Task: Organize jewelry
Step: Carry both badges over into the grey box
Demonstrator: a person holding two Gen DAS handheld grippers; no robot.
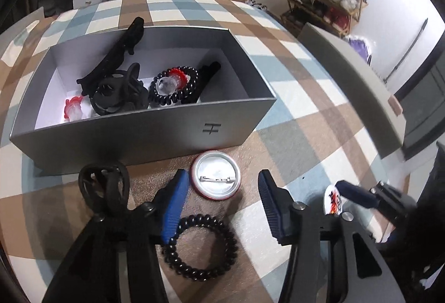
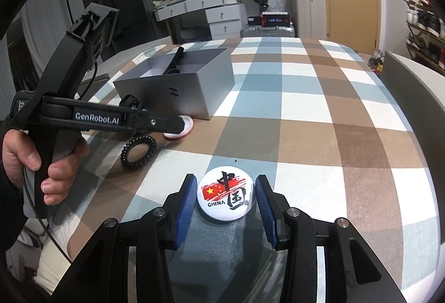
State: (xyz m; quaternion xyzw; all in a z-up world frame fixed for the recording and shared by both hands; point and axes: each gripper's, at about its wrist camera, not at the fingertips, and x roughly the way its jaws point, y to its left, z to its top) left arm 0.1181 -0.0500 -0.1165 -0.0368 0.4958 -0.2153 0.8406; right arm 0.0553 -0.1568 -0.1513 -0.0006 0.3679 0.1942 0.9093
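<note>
Right gripper (image 2: 225, 201) is bracketing the China badge (image 2: 225, 198) in front of the grey box (image 2: 178, 93), jaws apart; left gripper (image 1: 222, 191) is gaping beside the upturned badge (image 1: 214, 175).

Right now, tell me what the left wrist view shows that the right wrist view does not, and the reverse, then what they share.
Only the left wrist view shows the grey box's contents: a black coiled hair tie, a long black hair clip and a red-and-clear ornament, plus the pin back of the round silver badge.

Only the right wrist view shows the printed face of the white China flag badge, framed by the open right tool, and the hand holding the left tool.

Both show the open grey cardboard box, the loose black coiled hair tie and the checked cloth.
</note>
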